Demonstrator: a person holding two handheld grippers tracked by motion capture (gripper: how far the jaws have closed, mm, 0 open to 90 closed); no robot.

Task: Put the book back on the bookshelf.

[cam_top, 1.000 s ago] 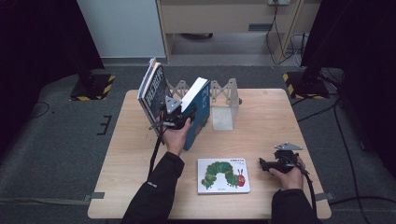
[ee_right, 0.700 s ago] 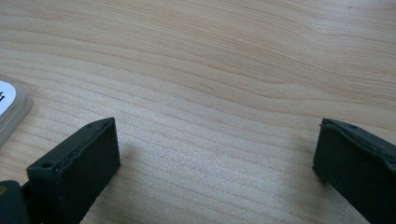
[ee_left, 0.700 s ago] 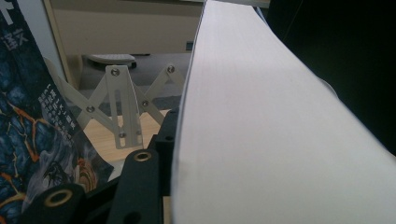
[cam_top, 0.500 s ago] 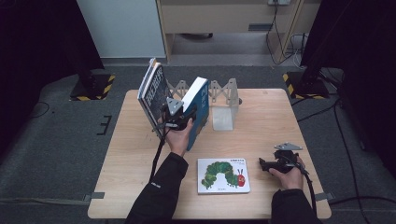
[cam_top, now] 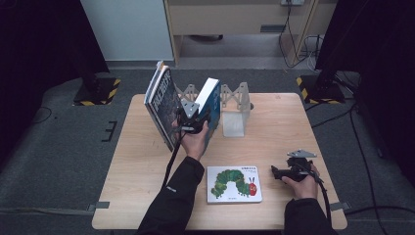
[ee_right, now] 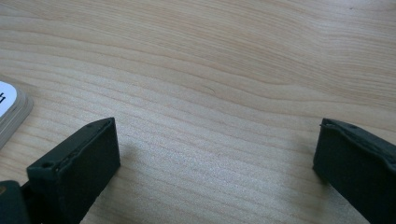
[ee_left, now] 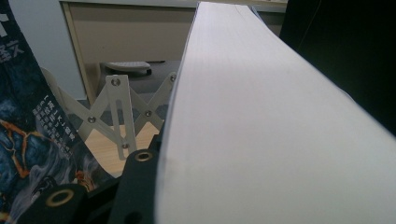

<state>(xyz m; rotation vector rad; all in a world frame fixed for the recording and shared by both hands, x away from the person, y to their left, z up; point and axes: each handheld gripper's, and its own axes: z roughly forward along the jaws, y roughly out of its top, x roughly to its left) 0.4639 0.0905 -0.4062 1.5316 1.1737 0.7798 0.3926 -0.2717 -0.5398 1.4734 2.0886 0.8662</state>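
Observation:
My left gripper (cam_top: 192,117) is shut on a thick blue book (cam_top: 211,100) and holds it on edge, tilted, above the far middle of the table. In the left gripper view the book's white page edges (ee_left: 261,130) run along beside one black finger (ee_left: 135,186). A dark illustrated book (cam_top: 161,105) leans just left of it, and its cover (ee_left: 28,140) is close by. Behind both stands a pale folding book rack (cam_top: 235,98), with its lattice (ee_left: 116,116) in plain sight. My right gripper (cam_top: 276,172) rests open on the table's right front, with bare wood between its jaws (ee_right: 215,154).
A caterpillar picture book (cam_top: 234,184) lies flat near the front edge, and its corner (ee_right: 9,112) is left of the right gripper. The wooden table (cam_top: 274,122) has bare room on its right half and left front. Dark stands and cables surround it on the floor.
The left gripper and the blue book have edged slightly to the right, towards the rack. The right gripper has stayed in place.

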